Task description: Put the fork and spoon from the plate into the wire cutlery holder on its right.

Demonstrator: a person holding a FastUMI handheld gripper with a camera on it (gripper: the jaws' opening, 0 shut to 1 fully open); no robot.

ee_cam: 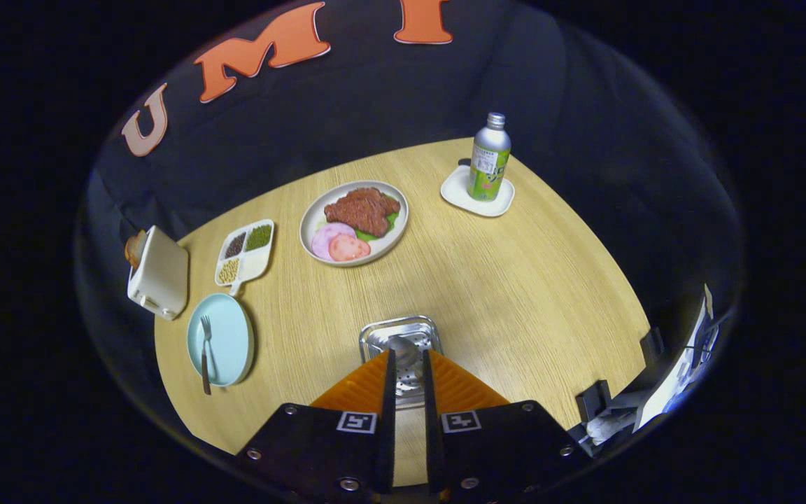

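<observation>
The gripper [408, 367] is held above the pale wood-grain desk [515, 280], its two fingers set close together with a narrow gap between them. A metal spoon [403, 350] is seen in that gap, its bowl lying just past the fingertips; whether both fingers are pressed on its handle cannot be told. Directly beneath the fingertips and the spoon stands the shiny rectangular metal cutlery holder [375, 334]. Well to the left of the fingers, a round light-blue plate [231, 339] is placed near the desk's edge, and a dark-handled metal fork [205, 350] is laid across it, the handle reaching past the rim. Beside that plate are found a cream-coloured toaster [159, 274] and a white divided tray of beans [245, 253]. Beyond the fingers, a round white plate of sliced meat and vegetables [355, 222] is set, and farther right a green-and-silver bottle [489, 159] is stood upright on a small white square saucer [460, 192].
</observation>
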